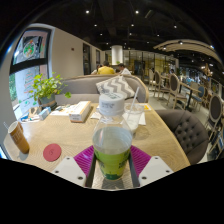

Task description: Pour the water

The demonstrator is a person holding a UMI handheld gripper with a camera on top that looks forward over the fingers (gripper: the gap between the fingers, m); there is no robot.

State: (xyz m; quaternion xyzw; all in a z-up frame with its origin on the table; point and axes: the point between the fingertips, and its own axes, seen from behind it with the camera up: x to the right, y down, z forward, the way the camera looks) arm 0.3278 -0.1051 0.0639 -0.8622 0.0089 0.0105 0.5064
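Observation:
A clear plastic bottle [112,140] with a white cap, a white label and green liquid in its lower half stands upright between my fingers. My gripper [112,163] is shut on the bottle, with the magenta pads [84,158] pressed to both of its sides. Just beyond the bottle, a little to the right, an empty clear glass [133,116] stands on the wooden table [60,135].
A red coaster [52,152] lies on the table to the left of my fingers, and a brown cup [18,137] stands further left. A potted plant [45,92] and a white box [81,110] sit further back. Grey chairs [188,130] stand to the right.

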